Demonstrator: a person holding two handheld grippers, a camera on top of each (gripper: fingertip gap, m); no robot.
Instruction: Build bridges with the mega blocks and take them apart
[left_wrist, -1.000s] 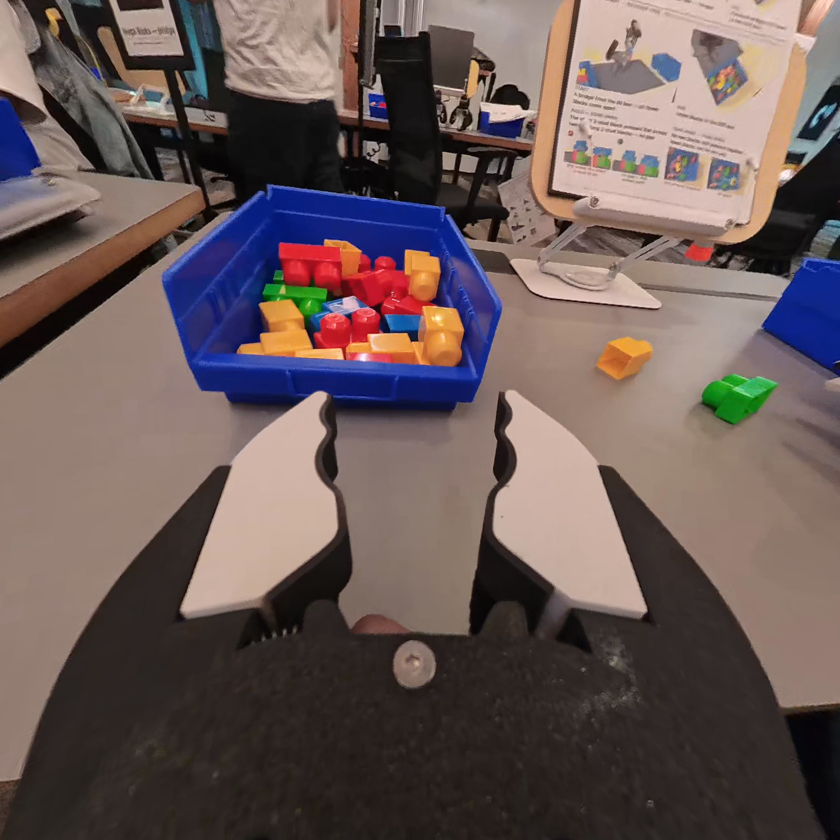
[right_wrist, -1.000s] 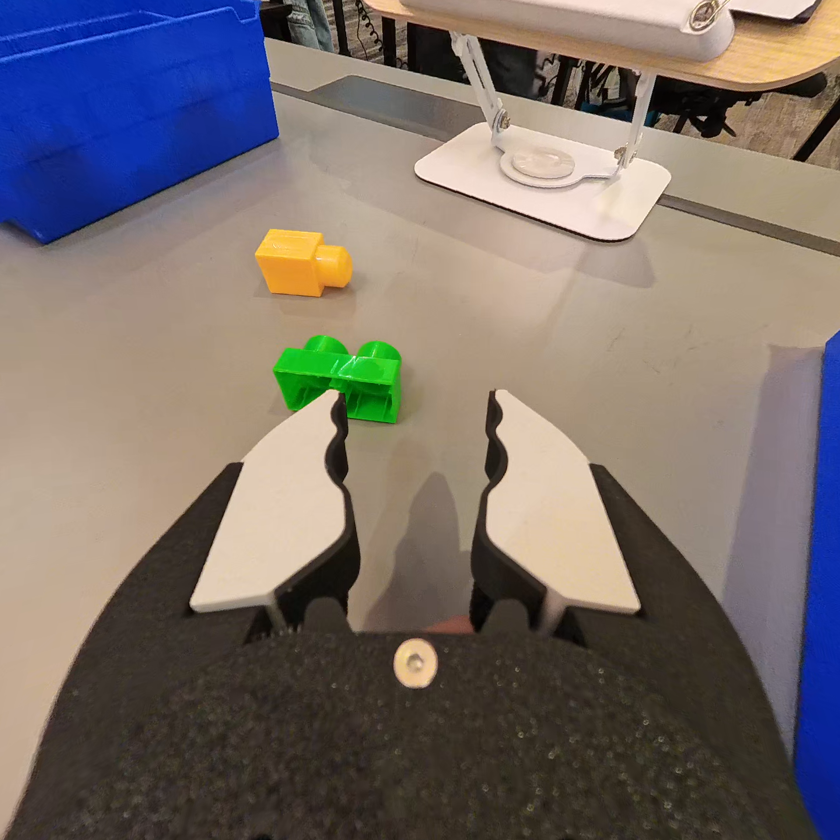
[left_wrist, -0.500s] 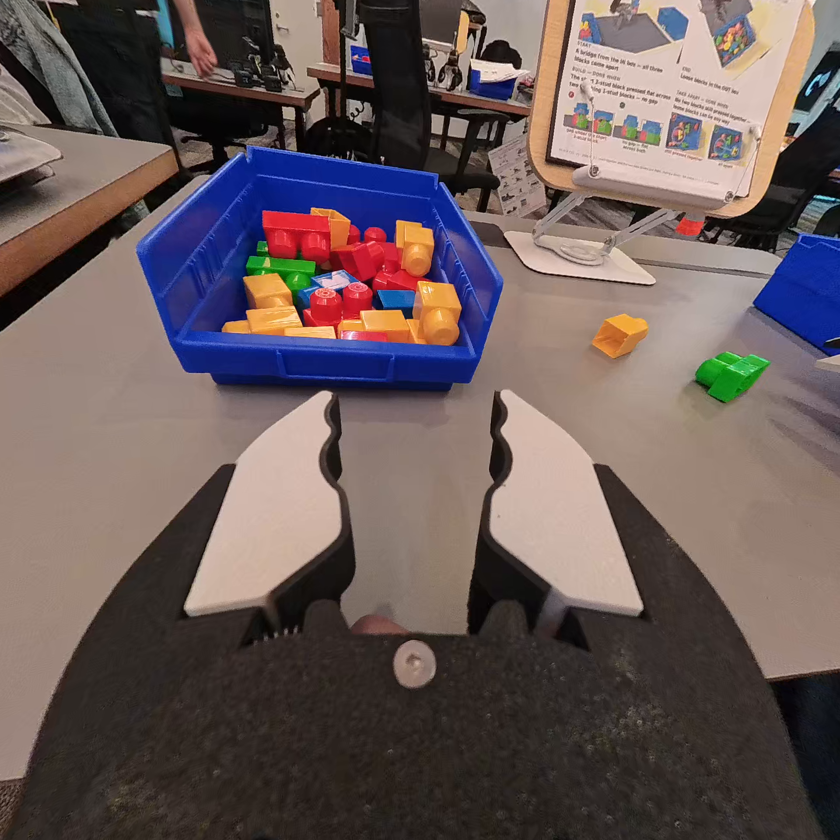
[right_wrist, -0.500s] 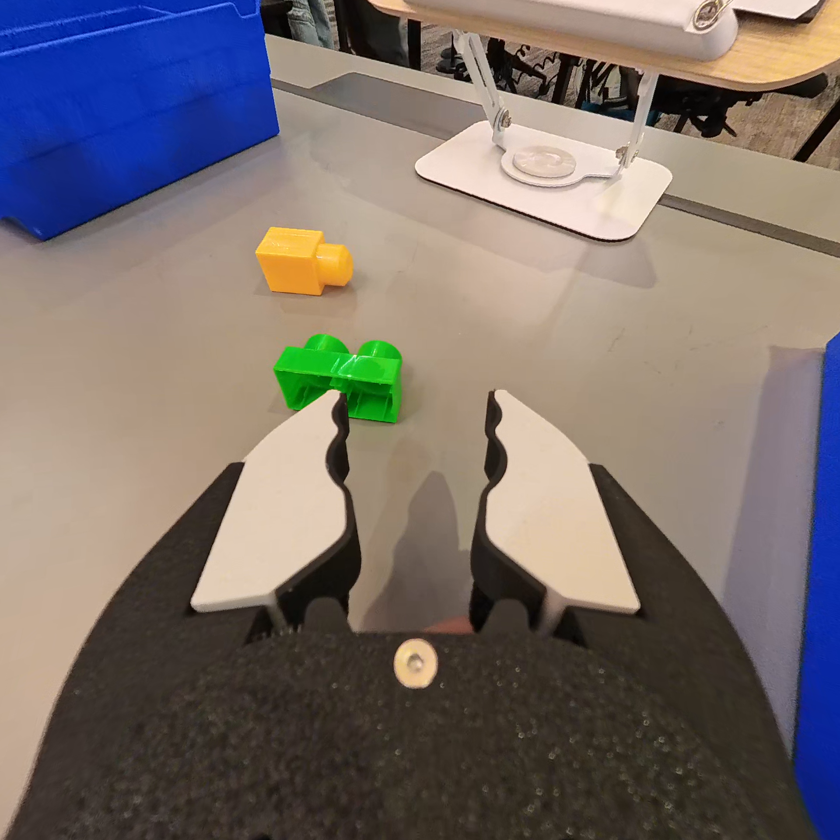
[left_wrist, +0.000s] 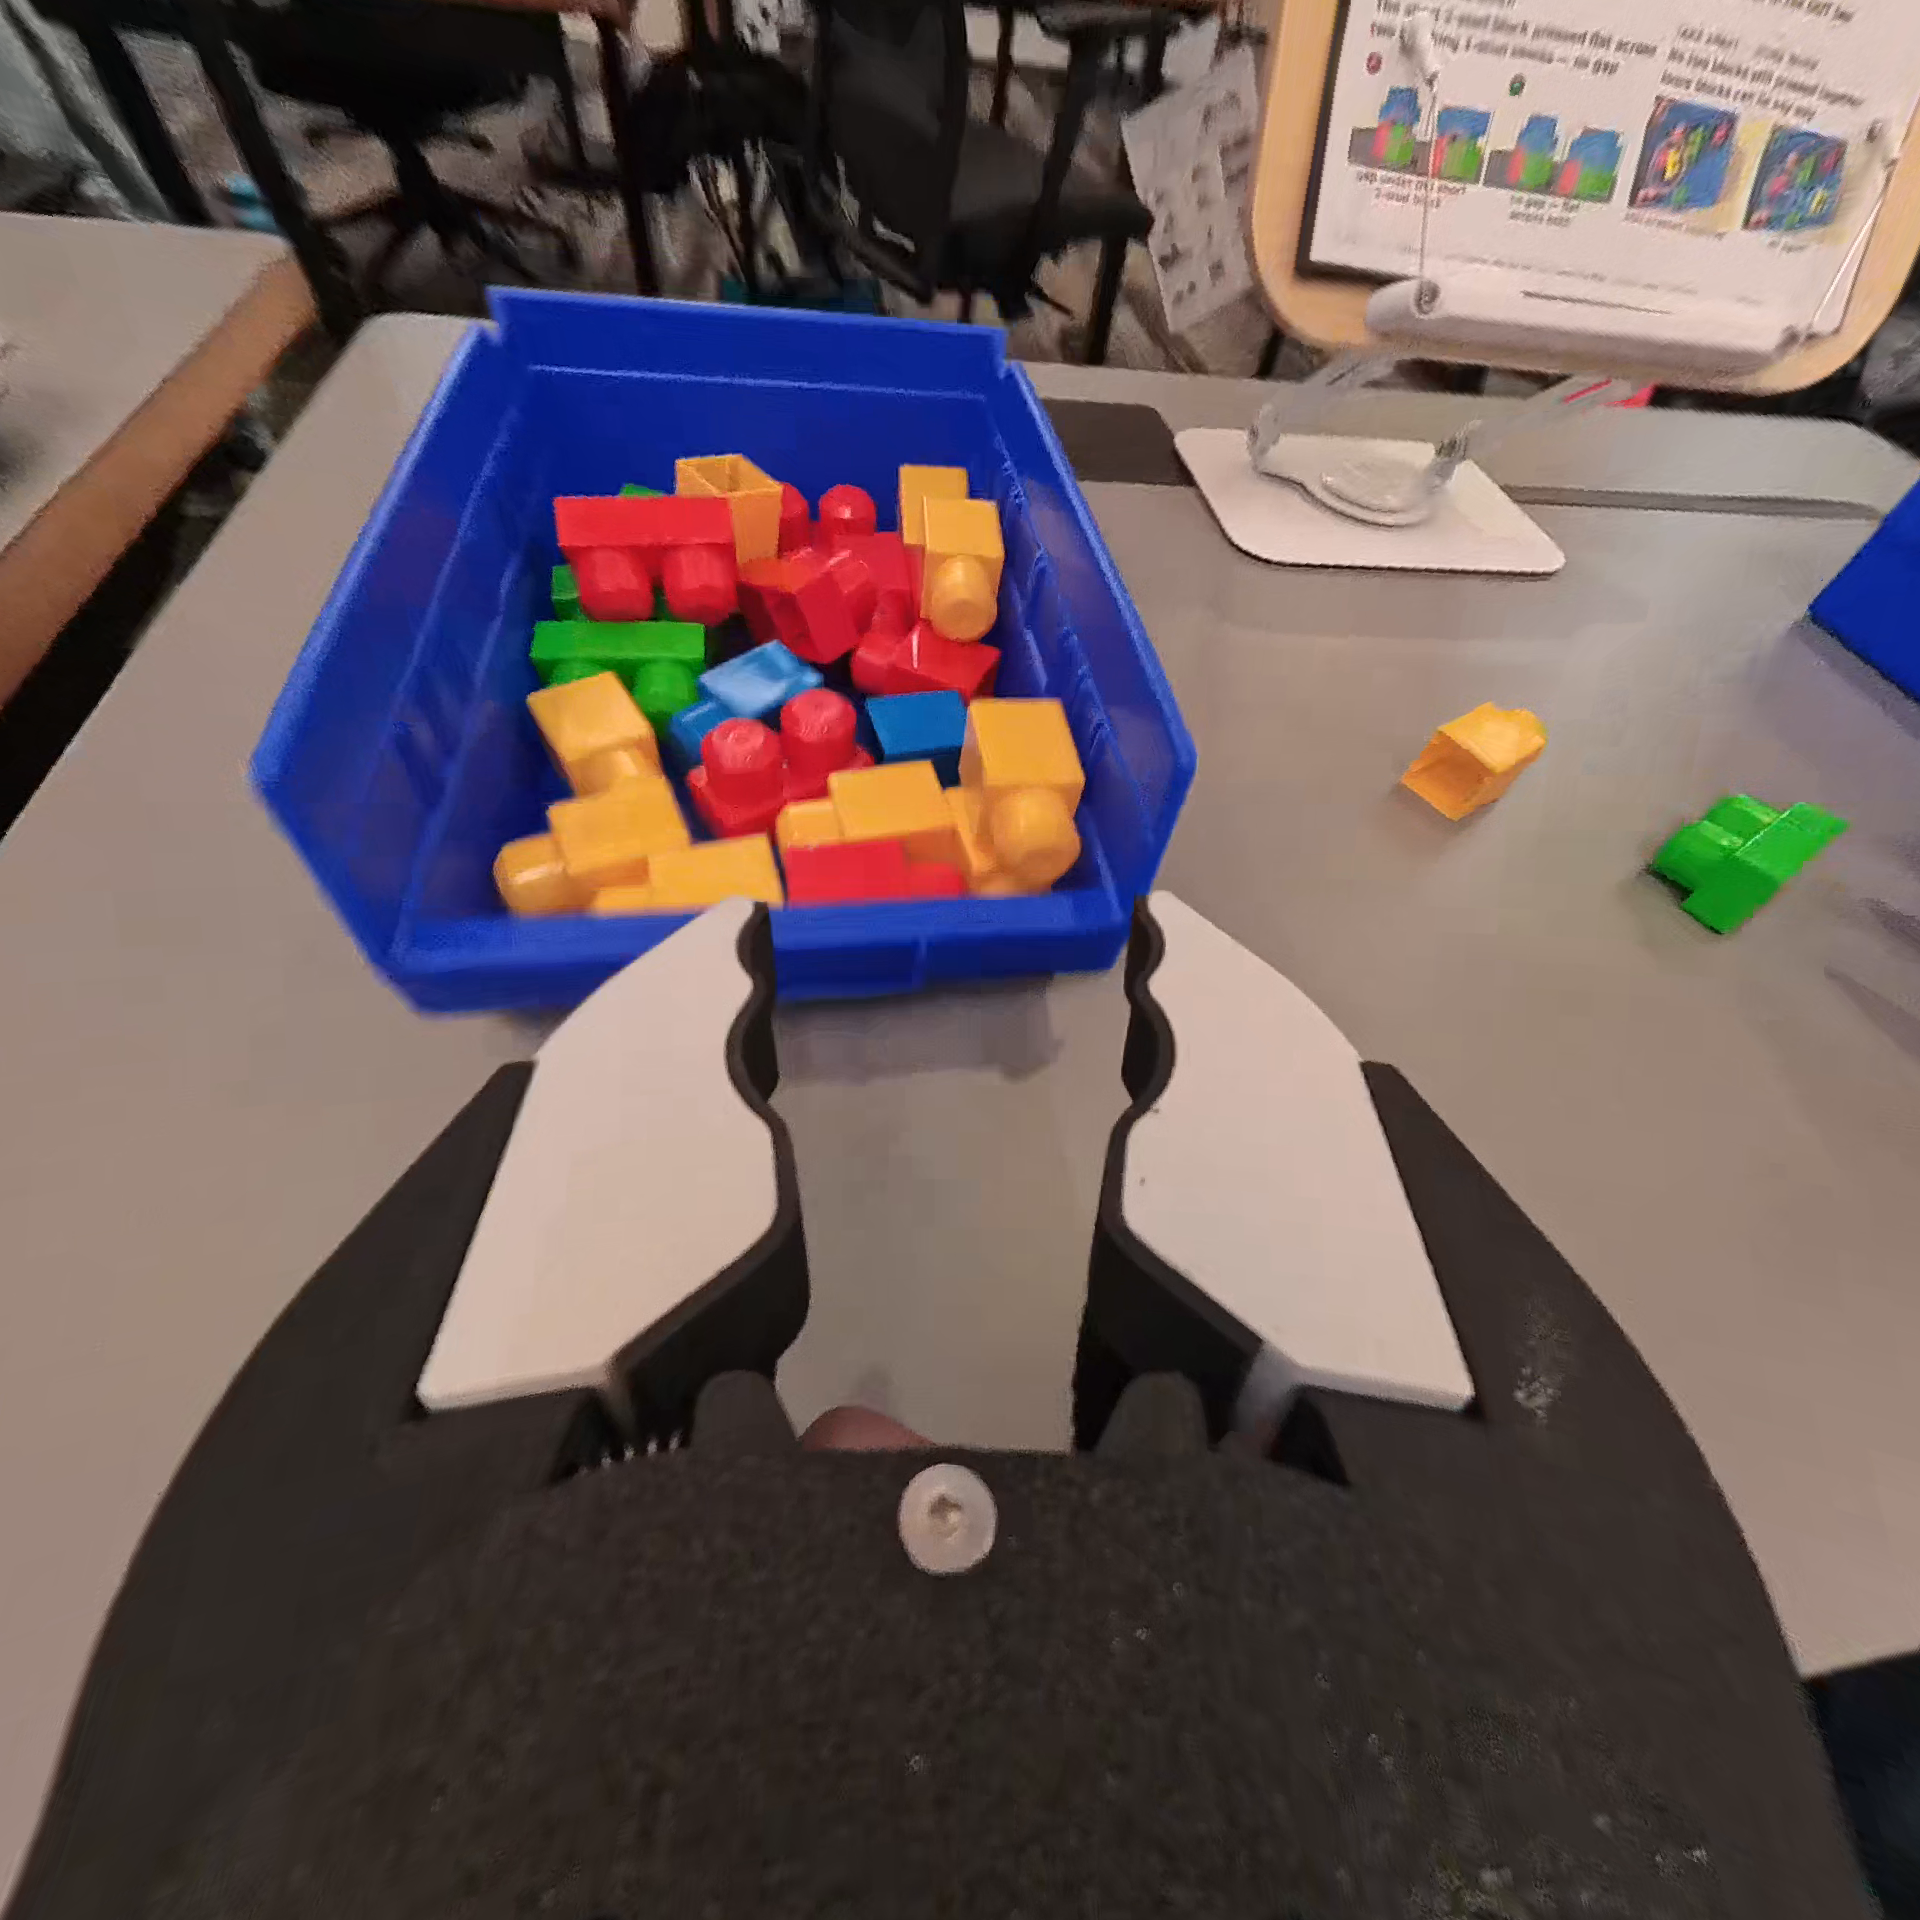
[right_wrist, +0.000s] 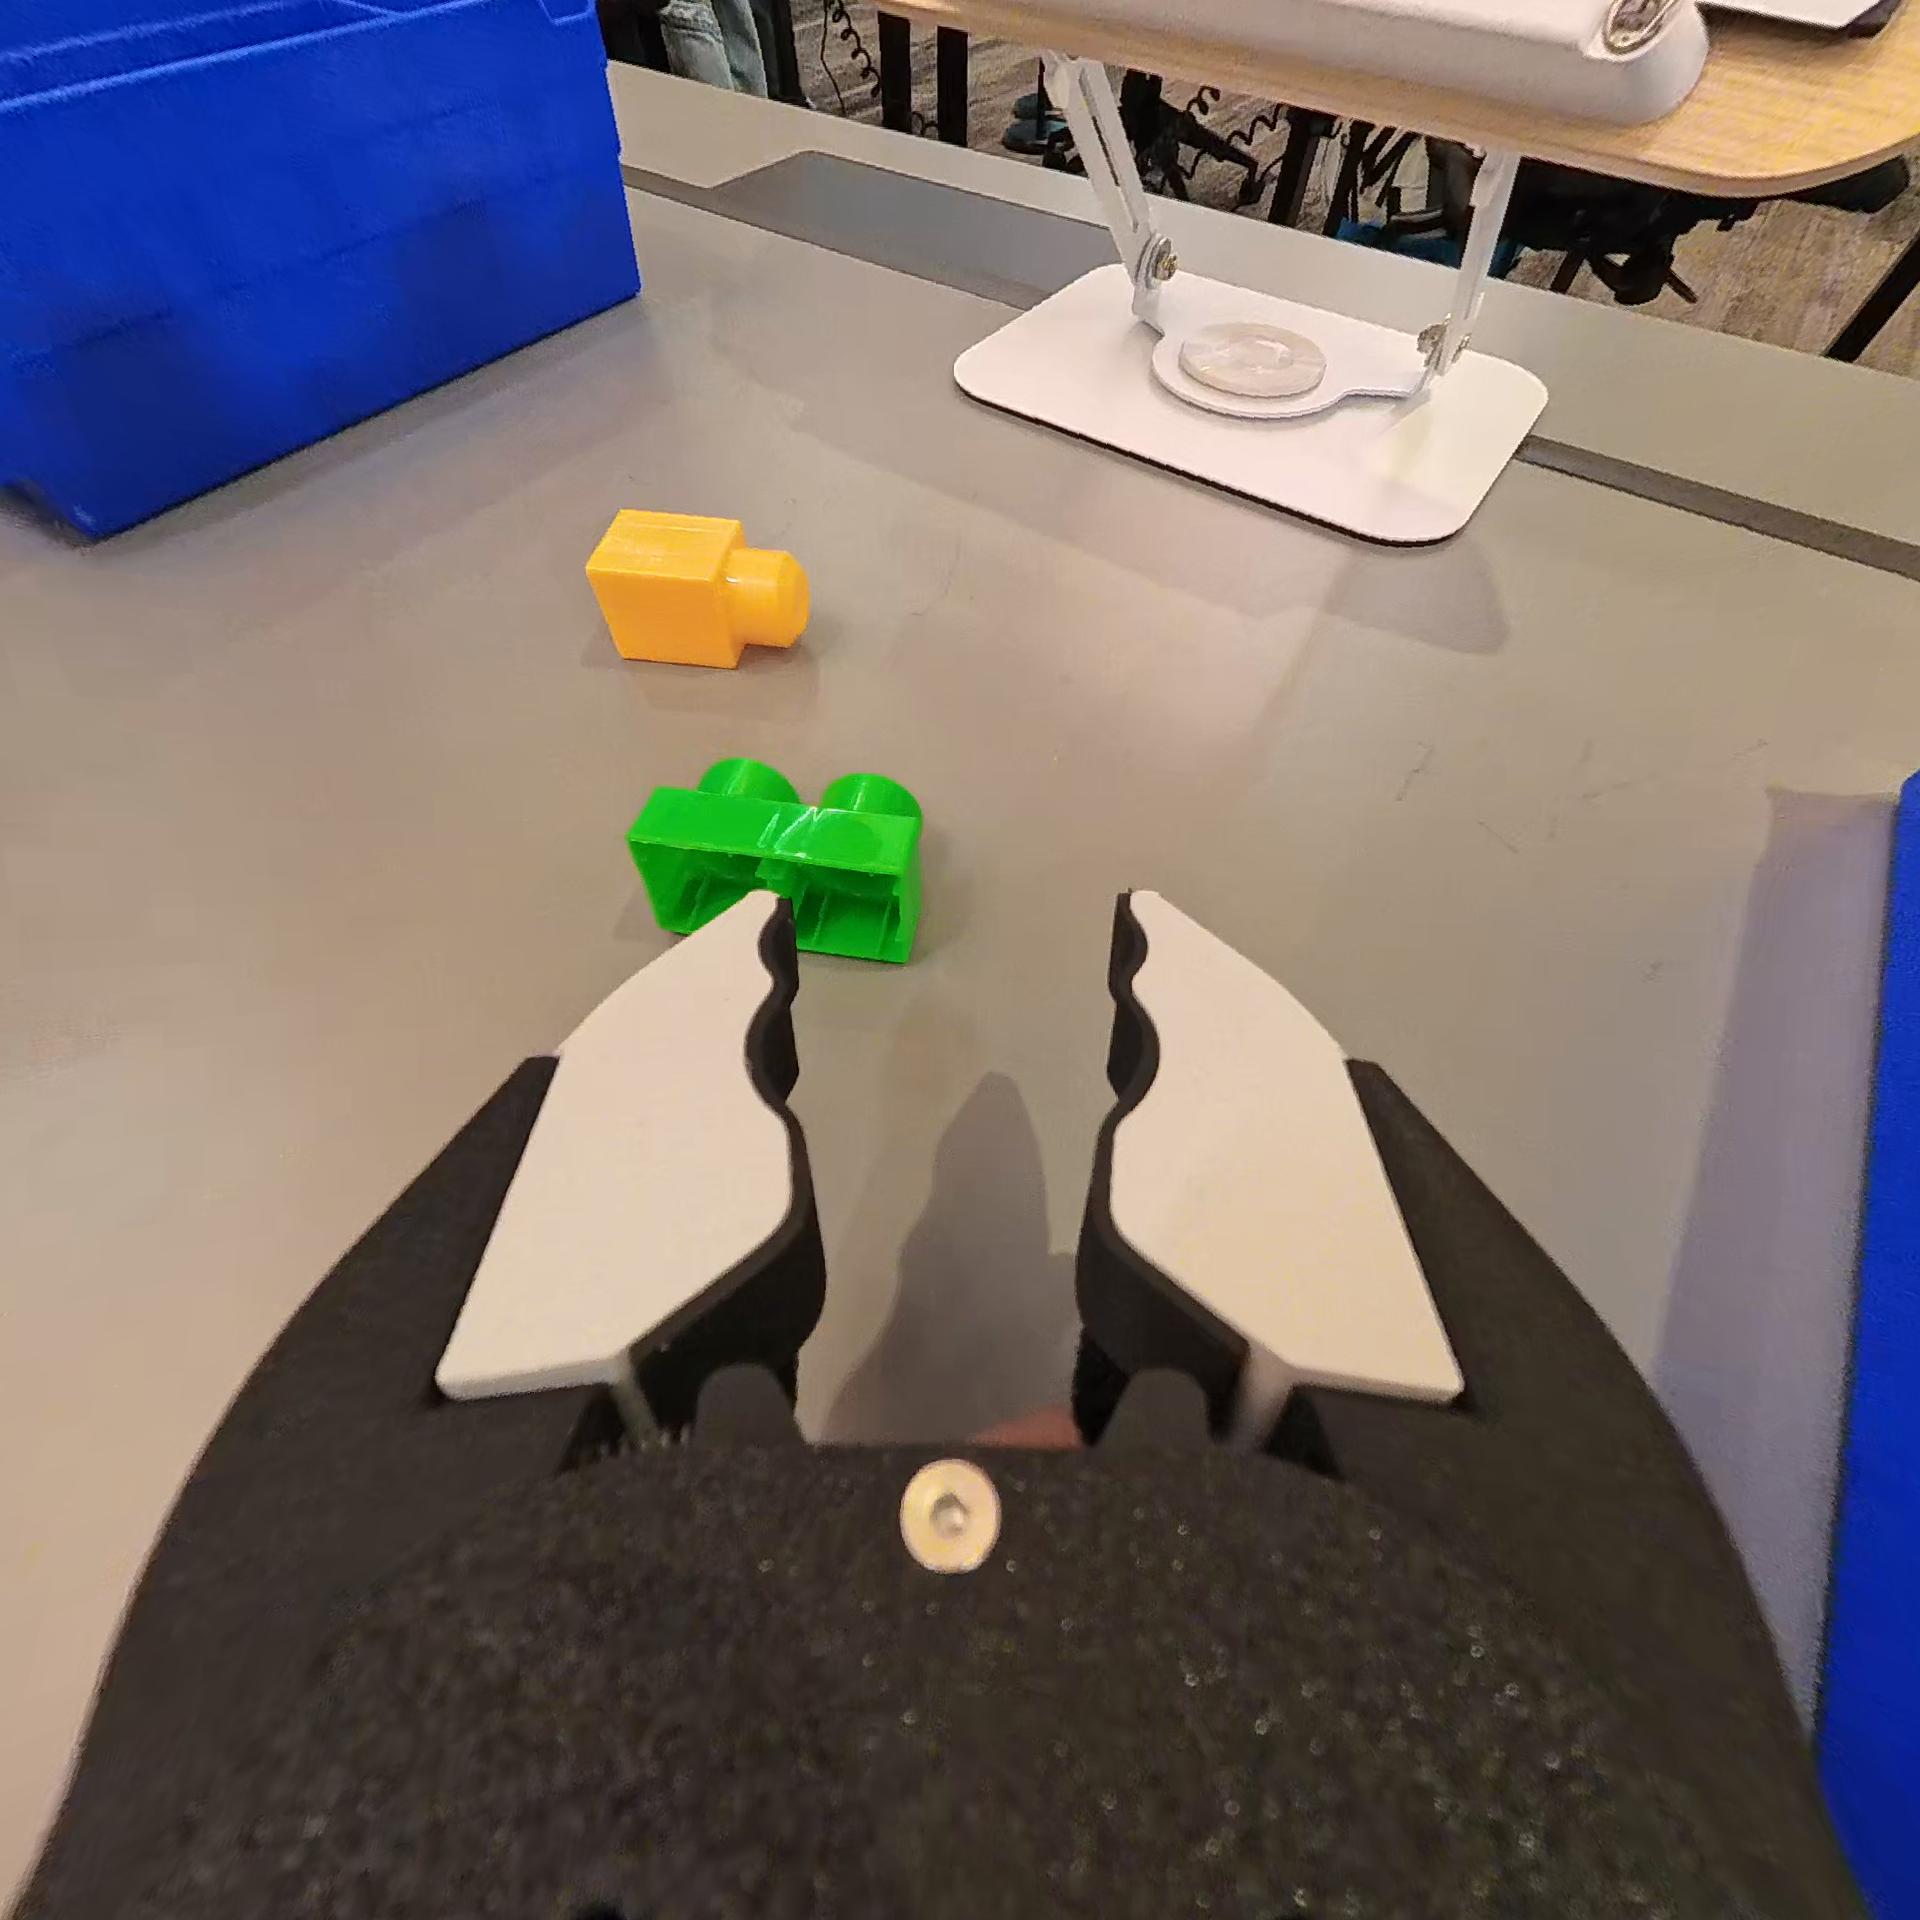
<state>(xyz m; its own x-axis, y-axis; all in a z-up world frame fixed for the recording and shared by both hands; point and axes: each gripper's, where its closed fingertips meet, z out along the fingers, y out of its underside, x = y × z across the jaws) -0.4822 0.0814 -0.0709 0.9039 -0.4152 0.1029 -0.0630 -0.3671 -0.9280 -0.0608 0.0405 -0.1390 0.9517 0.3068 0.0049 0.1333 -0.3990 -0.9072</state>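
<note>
A blue bin (left_wrist: 436, 644) on the grey table holds several red, yellow, green and blue mega blocks (left_wrist: 810, 686). My left gripper (left_wrist: 945, 925) is open and empty, its fingertips at the bin's near wall. A yellow one-stud block (left_wrist: 1475, 758) and a green two-stud block (left_wrist: 1745, 857) lie on their sides right of the bin. In the right wrist view the green block (right_wrist: 790, 852) lies just ahead of my open, empty right gripper (right_wrist: 945, 914), off its left fingertip. The yellow block (right_wrist: 691, 587) lies beyond it.
A white stand (left_wrist: 1371, 499) holds an instruction board (left_wrist: 1579, 156) at the table's far side; its base also shows in the right wrist view (right_wrist: 1257, 416). A second blue bin (right_wrist: 1881, 1351) is at the right. The first bin's wall (right_wrist: 291, 239) is far left. Chairs stand behind. There is about 45 centimetres between the tips of the two grippers.
My left gripper has risen, tilted down and moved forward to the bin, so I look into it from above. The right gripper has barely moved. Both stay open.
</note>
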